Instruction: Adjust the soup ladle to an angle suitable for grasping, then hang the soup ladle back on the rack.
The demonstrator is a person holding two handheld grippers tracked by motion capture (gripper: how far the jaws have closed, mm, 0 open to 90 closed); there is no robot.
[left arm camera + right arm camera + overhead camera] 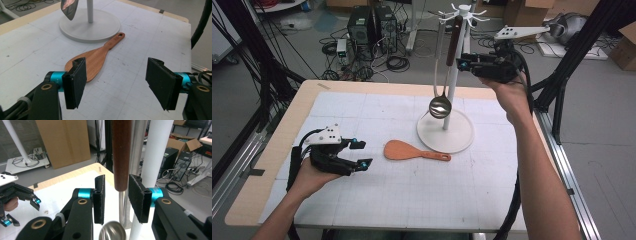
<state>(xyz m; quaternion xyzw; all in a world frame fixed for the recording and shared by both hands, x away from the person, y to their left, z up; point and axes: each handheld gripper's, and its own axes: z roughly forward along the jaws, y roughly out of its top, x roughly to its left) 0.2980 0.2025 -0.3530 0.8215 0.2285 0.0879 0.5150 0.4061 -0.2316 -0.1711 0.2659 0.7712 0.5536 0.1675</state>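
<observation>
The right tongs [460, 63] hang raised beside the top of a white rack [445, 134], their pads spread a little way with the ladle [454, 46] hanging between them. In the right gripper view there is a gap on each side of its brown wooden handle, so the pads do not press on it. Just behind the handle, seen from these tongs, stands the rack's white pole, and a second hanging utensil with a bare metal shaft [135, 150] is close beside the handle. Below the tongs a shiny steel bowl [440, 106] hangs just above the rack's round base.

The ladle's handle is dark reddish-brown wood, smooth and rounded at its lower end, where a thin steel stem continues downward. It hangs upright from a hook at the rack's top.

The left tongs [361, 154] sit low over the tabletop [362, 210], spread wide with nothing between the pads. Just ahead of them lies an orange-brown wooden rice paddle [96, 58], flat on the gridded white mat, blade toward the tongs and holed handle end pointing at the rack's base, which it nearly reaches. Past the tabletop's far edge, computer towers [373, 27] and cables stand on the floor.
</observation>
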